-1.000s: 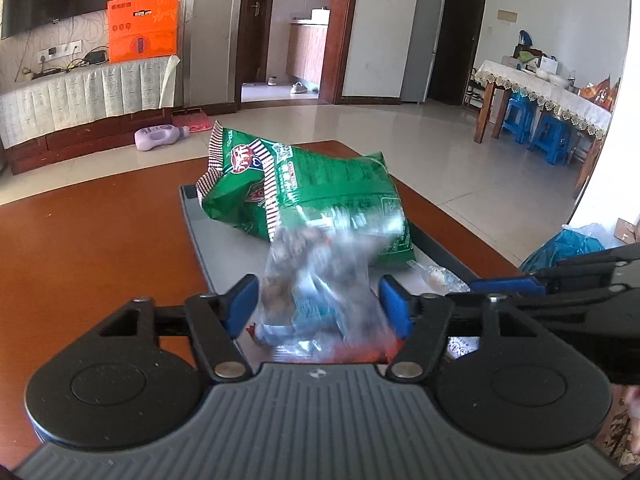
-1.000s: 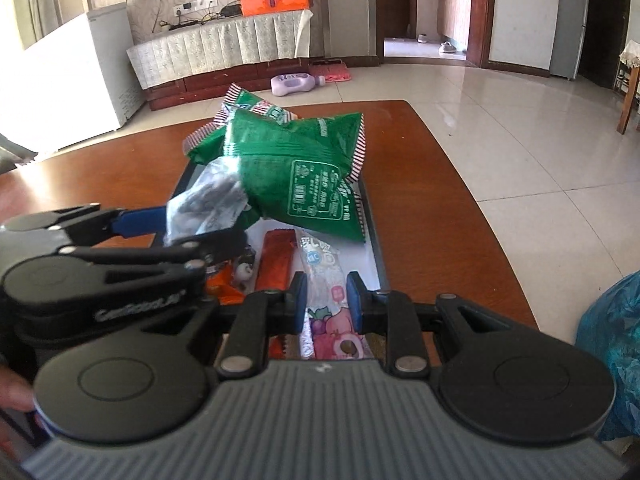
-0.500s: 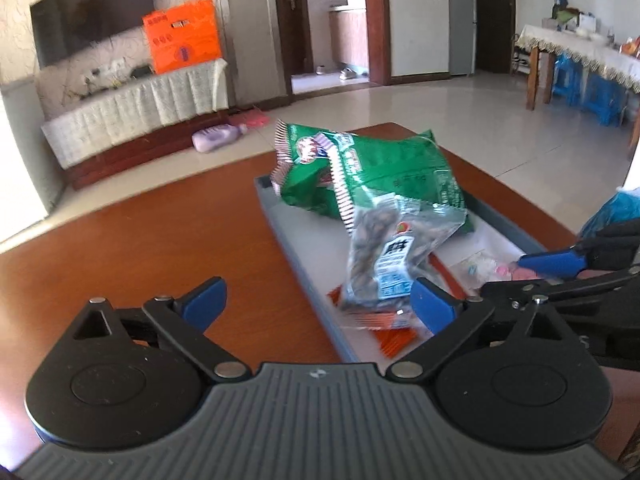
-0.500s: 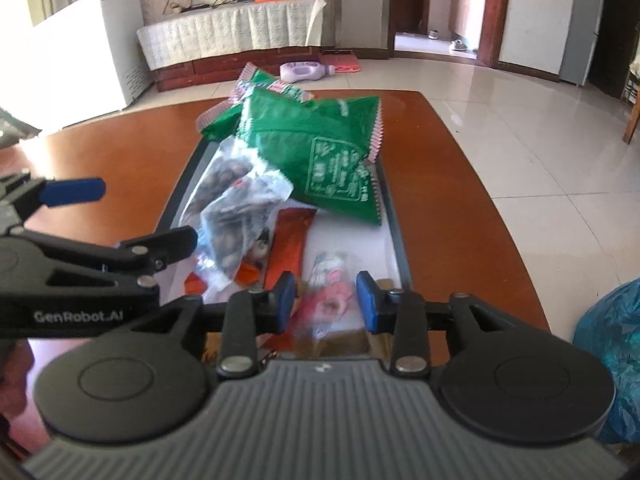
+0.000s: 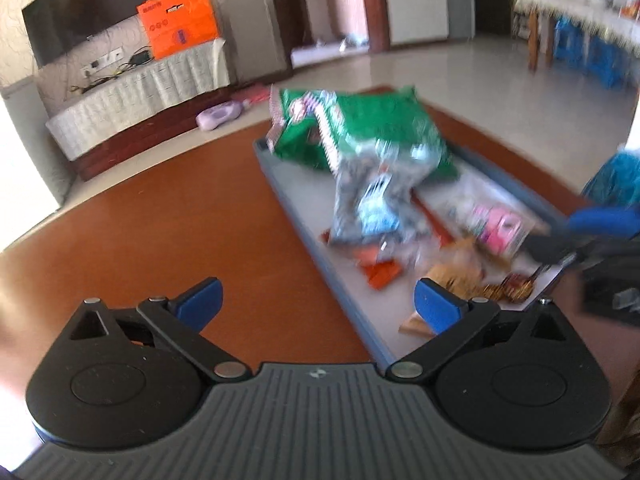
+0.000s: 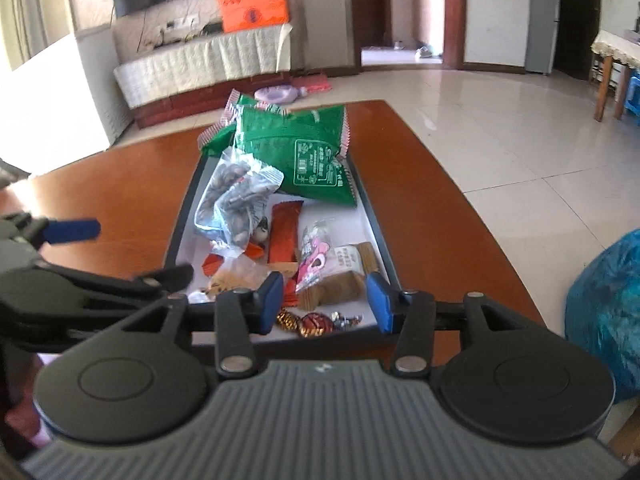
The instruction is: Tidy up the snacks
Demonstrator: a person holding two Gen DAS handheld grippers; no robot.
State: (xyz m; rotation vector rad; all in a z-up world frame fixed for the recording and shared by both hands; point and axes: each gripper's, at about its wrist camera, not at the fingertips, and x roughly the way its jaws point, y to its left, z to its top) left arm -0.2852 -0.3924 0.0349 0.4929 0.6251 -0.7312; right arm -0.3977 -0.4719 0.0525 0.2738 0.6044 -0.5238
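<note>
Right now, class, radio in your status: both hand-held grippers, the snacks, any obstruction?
Left hand-held gripper open, empty. Right hand-held gripper just opening, nothing held. Snacks in tray; seed bag against green bag. Nothing in the way.

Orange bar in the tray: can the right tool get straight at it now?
Probably yes. The orange bar lies uncovered just ahead of the open, empty right tool; the nut bag sits beside it, and the pink packet on the other side.
</note>
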